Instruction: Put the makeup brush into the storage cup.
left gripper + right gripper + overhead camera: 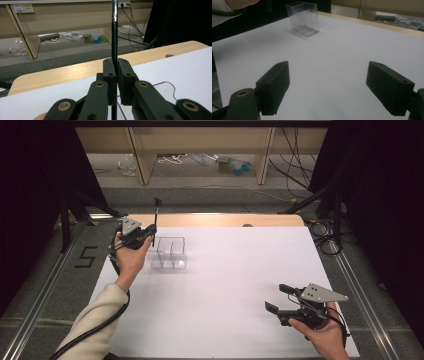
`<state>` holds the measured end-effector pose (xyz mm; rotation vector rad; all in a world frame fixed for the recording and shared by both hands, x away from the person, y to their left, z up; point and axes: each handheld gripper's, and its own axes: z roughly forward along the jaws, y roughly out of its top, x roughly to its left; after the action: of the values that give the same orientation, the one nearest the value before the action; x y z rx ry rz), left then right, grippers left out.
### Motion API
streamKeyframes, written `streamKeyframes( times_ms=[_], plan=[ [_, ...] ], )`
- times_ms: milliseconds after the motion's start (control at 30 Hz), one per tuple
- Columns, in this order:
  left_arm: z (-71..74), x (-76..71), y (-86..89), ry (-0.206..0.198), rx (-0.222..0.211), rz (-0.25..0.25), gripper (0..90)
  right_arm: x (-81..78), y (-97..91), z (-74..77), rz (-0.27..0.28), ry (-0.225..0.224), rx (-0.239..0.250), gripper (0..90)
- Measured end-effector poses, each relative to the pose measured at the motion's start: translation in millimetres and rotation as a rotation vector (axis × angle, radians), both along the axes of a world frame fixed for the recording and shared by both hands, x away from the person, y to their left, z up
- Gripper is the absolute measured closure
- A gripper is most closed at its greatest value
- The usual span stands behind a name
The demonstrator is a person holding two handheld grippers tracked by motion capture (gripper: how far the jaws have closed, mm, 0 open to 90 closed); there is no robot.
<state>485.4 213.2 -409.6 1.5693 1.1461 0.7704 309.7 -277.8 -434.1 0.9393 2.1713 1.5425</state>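
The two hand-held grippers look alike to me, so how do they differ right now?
The left hand-held gripper has its jaws shut on a thin black rod that stands upright; the right hand-held gripper has its jaws spread wide with nothing between them. The left one is beside the clear plastic box; the right one sits well apart from it, over bare white table. Both have black jaws and a grey three-cornered plate.

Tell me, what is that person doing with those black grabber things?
A person holds a grabber in each hand at a white table. The left gripper is pinching a thin black stick, held upright just beside a clear plastic box. The box looks empty. The right gripper waits with its jaws wide open above the near side of the table, holding nothing.
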Motion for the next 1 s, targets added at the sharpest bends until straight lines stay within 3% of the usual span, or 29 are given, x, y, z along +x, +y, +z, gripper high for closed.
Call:
streamKeyframes(
  times_ms=[67, 133, 200, 1000],
  plan=[
    [-0.1, 0.0, 0.3, 0.001, 0.001, 0.001, 85.2, 0.0, 0.0, 0.0, 0.001, 0.000, -0.001, 20.1],
    [-0.6, 0.0, 0.5, 0.003, 0.001, 0.003, 85.2, 1.2, -0.6, -0.2, -0.001, -0.028, -0.010, 20.1],
    [-1.0, 0.1, 0.8, 0.005, 0.005, 0.002, 85.2, -0.2, 0.1, 0.0, 0.003, 0.001, 0.002, 20.1],
    [-7.8, 0.8, 2.4, 0.018, 0.004, 0.006, 85.2, 0.0, -0.2, 0.0, 0.001, 0.001, 0.002, 20.1]
  ],
)
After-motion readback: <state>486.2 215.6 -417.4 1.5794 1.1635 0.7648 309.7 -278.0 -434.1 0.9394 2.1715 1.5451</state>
